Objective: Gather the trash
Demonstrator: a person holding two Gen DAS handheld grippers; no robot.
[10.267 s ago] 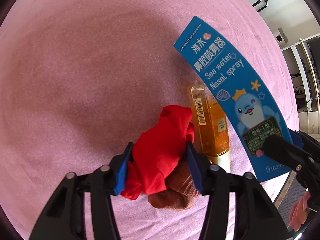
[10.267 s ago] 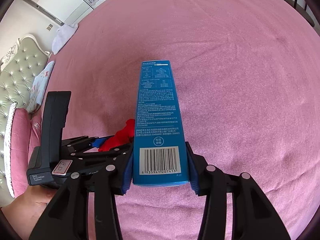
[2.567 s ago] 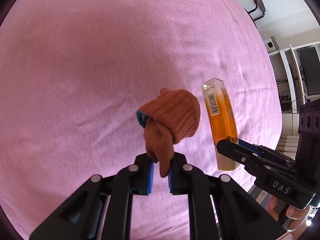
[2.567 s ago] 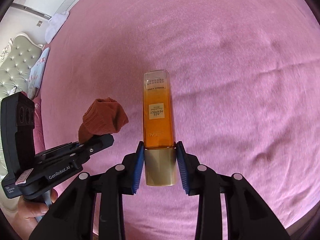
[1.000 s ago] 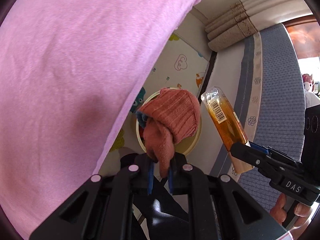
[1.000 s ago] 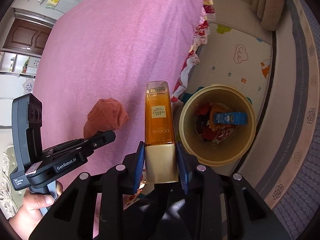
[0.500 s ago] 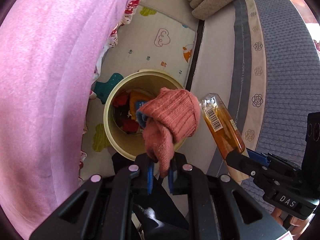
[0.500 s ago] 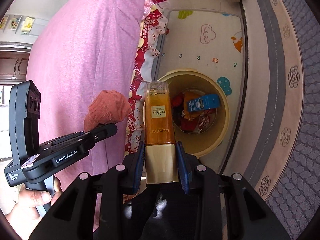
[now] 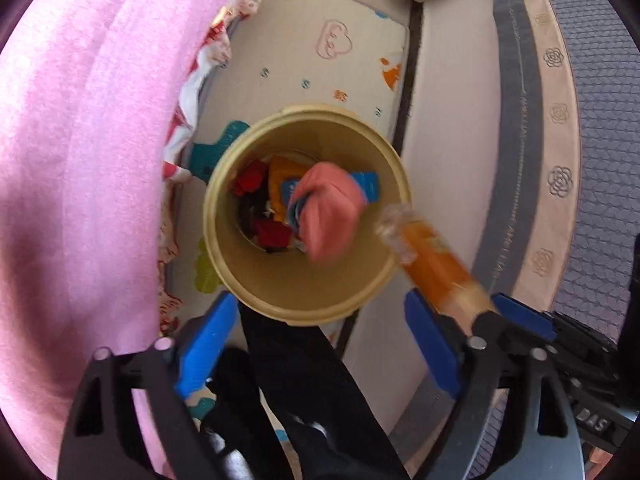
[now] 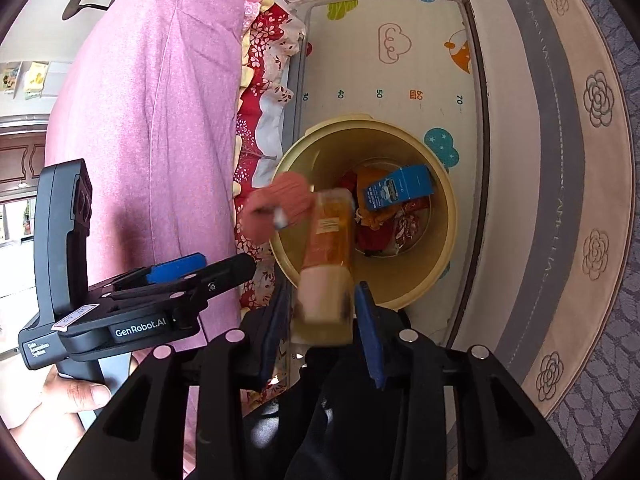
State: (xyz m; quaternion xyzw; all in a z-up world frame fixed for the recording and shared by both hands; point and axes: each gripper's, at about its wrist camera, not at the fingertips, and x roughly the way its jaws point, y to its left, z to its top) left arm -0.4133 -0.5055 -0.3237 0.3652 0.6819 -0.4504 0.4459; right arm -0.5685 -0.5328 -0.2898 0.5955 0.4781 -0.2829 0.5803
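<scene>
A cream trash bin stands on the floor below both grippers, holding a blue box, red cloth and an orange packet. My left gripper is over the bin, its jaws opening wide with nothing between them. The rust-coloured sock is loose and blurred in the air over the bin's mouth. My right gripper has its jaws opening. The amber bottle is blurred between its pads with a gap on the left side, tipped toward the bin.
The pink bedspread and a red patterned bed skirt lie left of the bin. A play mat and a grey carpet with a rose border cover the floor. A dark trouser leg is under the grippers. A hand holds the left gripper.
Both grippers sank closer over the bin. The left jaws sprang open and let the sock go. The right jaws widened and the bottle started slipping out.
</scene>
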